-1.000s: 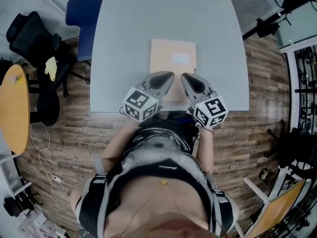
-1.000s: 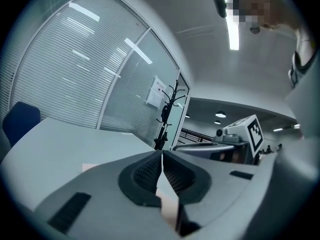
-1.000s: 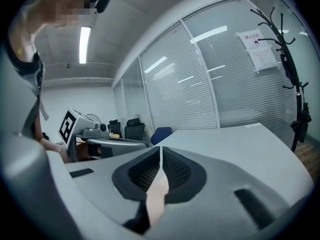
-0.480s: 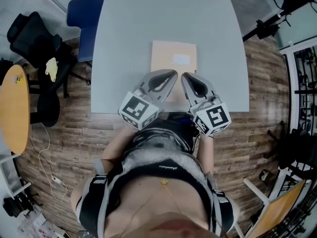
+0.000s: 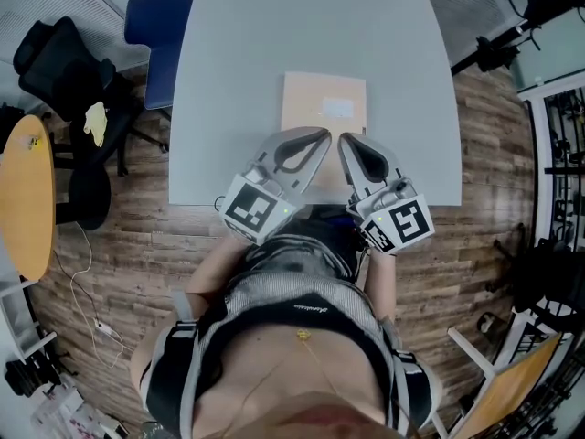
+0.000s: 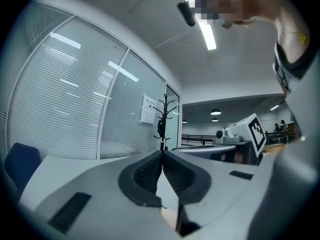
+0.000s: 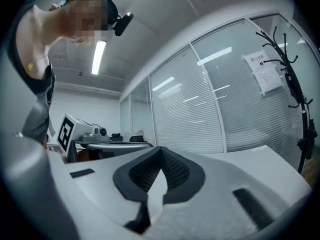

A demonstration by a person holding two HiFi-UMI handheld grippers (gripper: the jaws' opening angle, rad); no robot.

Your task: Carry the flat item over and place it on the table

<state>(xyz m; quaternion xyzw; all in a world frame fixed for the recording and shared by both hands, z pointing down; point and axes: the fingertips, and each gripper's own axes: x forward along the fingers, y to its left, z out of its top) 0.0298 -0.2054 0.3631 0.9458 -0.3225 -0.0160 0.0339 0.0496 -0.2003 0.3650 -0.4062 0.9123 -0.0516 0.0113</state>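
The flat item, a beige rectangular board, lies flat on the grey table near its front edge. My left gripper hangs over the board's near left part, its jaws shut tip to tip with nothing between them. My right gripper is right beside it over the board's near right part, also shut and empty. In the left gripper view the left gripper points up at blinds and ceiling. The right gripper view shows the right gripper with its ribbed pads meeting. The board's near edge is hidden under both grippers.
A blue chair stands at the table's far left corner and a black office chair beyond it. A yellow round table is at the left edge. A black stand is at the upper right. A coat rack stands by the glass wall.
Both grippers have drawn back a little toward the person's body, their marker cubes lower in the head view. The board has stayed flat on the table.
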